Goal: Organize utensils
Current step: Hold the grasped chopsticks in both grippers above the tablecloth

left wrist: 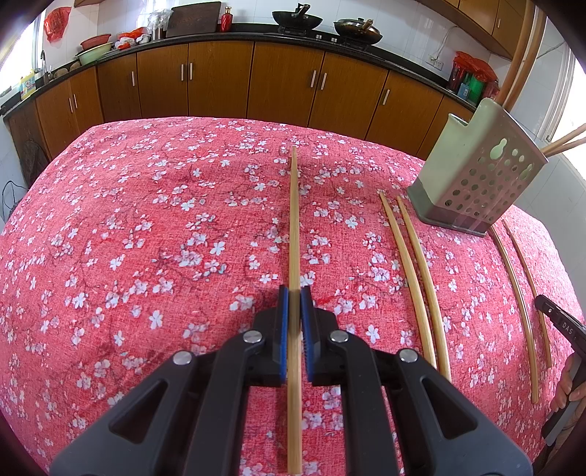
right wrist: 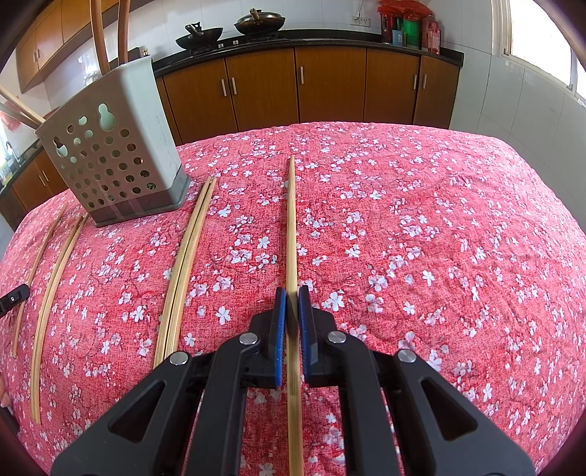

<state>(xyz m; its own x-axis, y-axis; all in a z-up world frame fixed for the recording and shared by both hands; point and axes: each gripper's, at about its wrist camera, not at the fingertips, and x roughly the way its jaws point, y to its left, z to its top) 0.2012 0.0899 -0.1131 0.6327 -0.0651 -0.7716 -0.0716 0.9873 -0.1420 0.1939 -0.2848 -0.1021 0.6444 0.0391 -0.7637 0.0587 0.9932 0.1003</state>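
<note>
Partly done: some chopsticks stand in the holder [left wrist: 472, 179]; each gripper, left [left wrist: 295, 322] and right [right wrist: 292, 322], pinches one chopstick, left's [left wrist: 294, 219] and right's [right wrist: 291, 219], while pairs [right wrist: 186, 263] beside the holder remain on the cloth [left wrist: 146, 219].

Red white-blossomed tablecloth [left wrist: 146, 219], grey-green holder [left wrist: 476, 172].

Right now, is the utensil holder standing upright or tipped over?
Upright. The utensil holder rests base-down on the tablecloth, with chopsticks sticking up out of its top.
</note>
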